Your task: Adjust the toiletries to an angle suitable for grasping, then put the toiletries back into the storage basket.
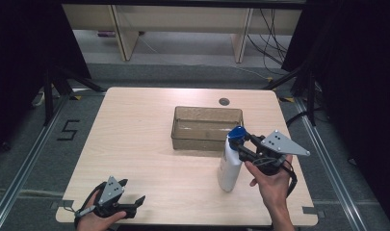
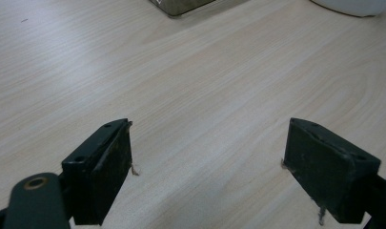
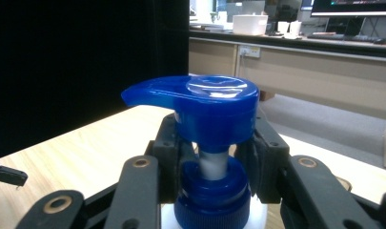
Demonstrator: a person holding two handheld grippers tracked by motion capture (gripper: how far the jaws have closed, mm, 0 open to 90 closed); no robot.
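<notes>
A white pump bottle (image 1: 229,166) with a blue pump head (image 1: 237,133) stands upright on the wooden table (image 1: 149,144), right of centre. My right gripper (image 1: 239,147) is shut on the bottle's neck just under the pump head (image 3: 200,102), its jaws pressed on either side of the white stem above the blue collar (image 3: 212,195). My left gripper (image 1: 133,192) rests low at the table's front left corner, open, with bare wood between its jaws (image 2: 207,167).
A clear rectangular plastic bin (image 1: 207,127) sits just behind the bottle, mid-table; its corner (image 2: 181,5) appears at the top of the left gripper view. A cable hole (image 1: 224,101) lies behind the bin. Dark curtains flank the table.
</notes>
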